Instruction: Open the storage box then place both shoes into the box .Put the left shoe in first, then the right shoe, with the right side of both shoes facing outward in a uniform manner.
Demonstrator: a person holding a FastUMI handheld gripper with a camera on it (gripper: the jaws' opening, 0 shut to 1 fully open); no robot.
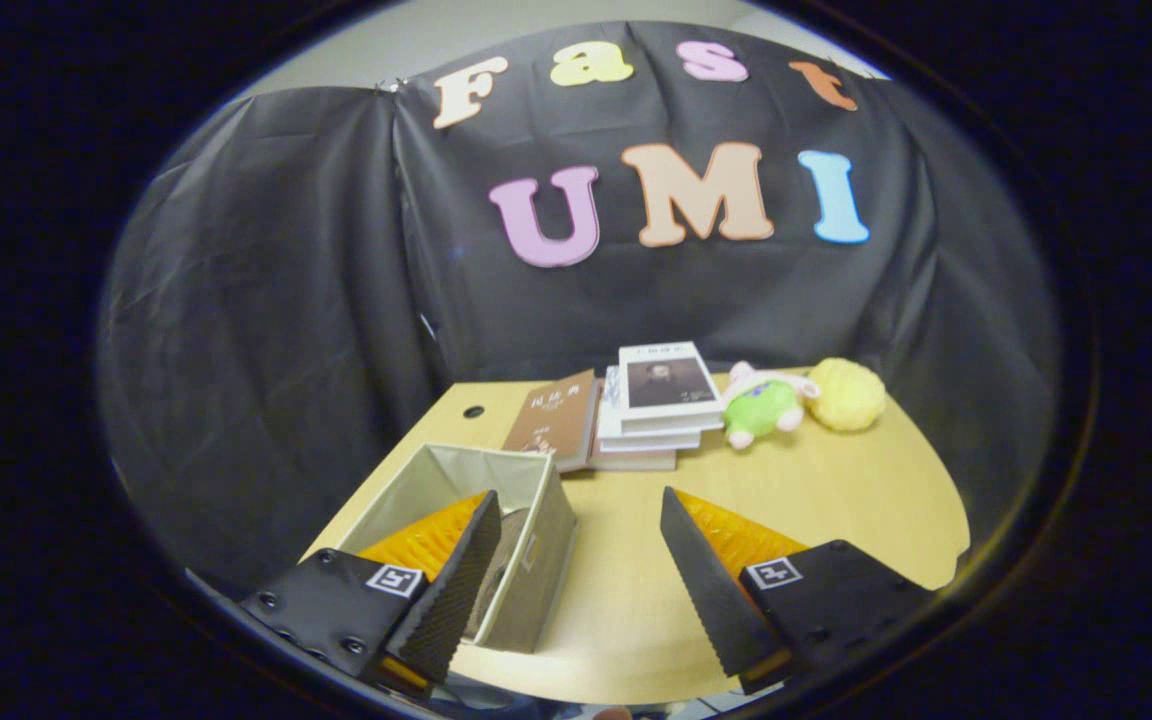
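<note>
A beige fabric storage box [536,545] stands open-topped on the wooden table [816,500], its pale inside wall showing. My gripper [581,520] is held above the table with its fingers spread wide and nothing between them. The left finger [456,590] hangs over the box's opening and hides much of the inside. A dark brownish shape [506,570] lies in the box beside that finger; I cannot tell what it is. The right finger [706,590] is over bare tabletop.
Beyond the box lies a brown book [556,415] next to a stack of white books [661,400]. A green and pink plush toy [766,405] and a yellow fluffy ball [846,393] sit at the table's back right. A round cable hole [473,411] marks the back left corner.
</note>
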